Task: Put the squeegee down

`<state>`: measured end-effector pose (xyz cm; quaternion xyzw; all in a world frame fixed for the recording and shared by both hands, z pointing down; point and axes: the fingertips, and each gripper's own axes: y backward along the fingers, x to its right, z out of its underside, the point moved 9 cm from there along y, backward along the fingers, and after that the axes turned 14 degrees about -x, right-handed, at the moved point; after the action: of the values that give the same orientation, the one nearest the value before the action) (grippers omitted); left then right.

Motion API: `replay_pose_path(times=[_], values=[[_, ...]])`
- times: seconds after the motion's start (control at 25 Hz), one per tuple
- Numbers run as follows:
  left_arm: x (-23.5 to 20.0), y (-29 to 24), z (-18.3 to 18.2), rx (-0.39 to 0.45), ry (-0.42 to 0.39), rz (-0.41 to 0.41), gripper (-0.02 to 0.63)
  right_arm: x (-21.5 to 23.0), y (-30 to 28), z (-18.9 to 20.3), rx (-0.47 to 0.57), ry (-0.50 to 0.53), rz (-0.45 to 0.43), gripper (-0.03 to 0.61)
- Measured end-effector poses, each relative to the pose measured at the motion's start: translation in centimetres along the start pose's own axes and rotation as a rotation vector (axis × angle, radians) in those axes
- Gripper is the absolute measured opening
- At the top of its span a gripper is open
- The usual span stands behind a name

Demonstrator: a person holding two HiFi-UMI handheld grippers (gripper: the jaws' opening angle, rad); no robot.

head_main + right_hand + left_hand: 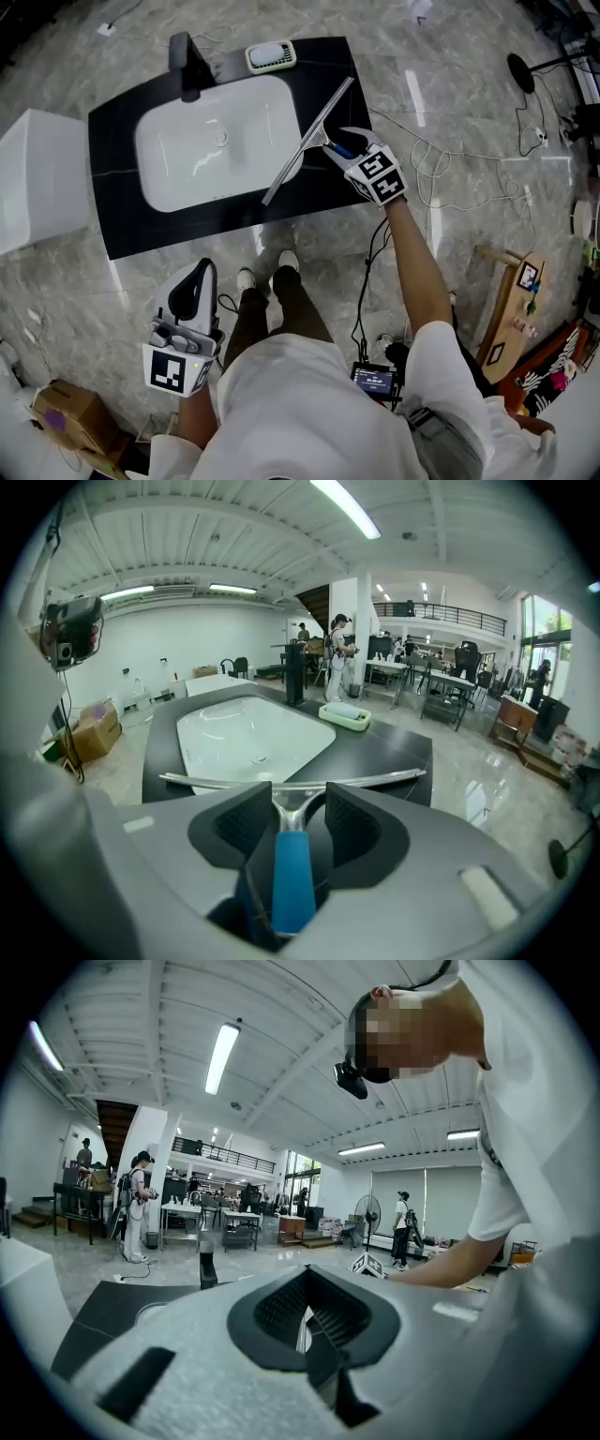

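The squeegee (307,137) lies slantwise on the black counter (122,225), its long metal blade reaching over the right rim of the white sink (155,192). In the right gripper view its blue handle (292,878) sits between the jaws with a gap on each side, and the blade (375,779) runs across in front. My right gripper (339,142) (294,819) is open around the handle, with the pads not pressing on it. My left gripper (202,270) (306,1324) is held low by the person's left side, away from the counter, shut and empty.
A black faucet (190,66) stands at the sink's far left, and a pale green soap dish (271,56) (344,714) at the counter's back. A white cabinet (37,178) flanks the counter on the left. Cables (450,178) trail over the marble floor at right, and a cardboard box (70,412) sits at lower left.
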<state>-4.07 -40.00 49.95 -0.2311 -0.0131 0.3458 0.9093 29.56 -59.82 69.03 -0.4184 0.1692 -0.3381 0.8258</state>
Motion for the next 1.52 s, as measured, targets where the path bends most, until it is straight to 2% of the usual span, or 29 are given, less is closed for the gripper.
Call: replay_pose_path(times=[0.36,0.72,0.96,1.12,1.32,1.52], values=[[0.4,1.8,-2.5,0.070,-0.050,0.017,-0.003,-3.6,11.3,-4.8,0.313,-0.050,0.116,0.155],[0.7,5.4,-4.9,0.148,-0.106,0.037,-0.004,-12.3,23.5,-9.7,0.552,-0.057,0.129,0.127],[-0.5,8.1,-5.9,0.189,-0.139,0.041,-0.003,-17.8,29.0,-12.1,0.650,-0.022,0.141,0.075],[-1.5,9.5,-6.5,0.195,-0.160,0.050,-0.003,-20.7,31.6,-13.0,0.710,-0.030,0.189,0.052],[-2.5,11.8,-6.6,0.218,-0.166,0.052,-0.003,-24.6,33.2,-13.3,0.748,-0.054,0.194,0.049],[-3.1,13.0,-6.0,0.221,-0.160,0.060,-0.004,-27.0,33.4,-13.8,0.768,-0.061,0.195,-0.009]])
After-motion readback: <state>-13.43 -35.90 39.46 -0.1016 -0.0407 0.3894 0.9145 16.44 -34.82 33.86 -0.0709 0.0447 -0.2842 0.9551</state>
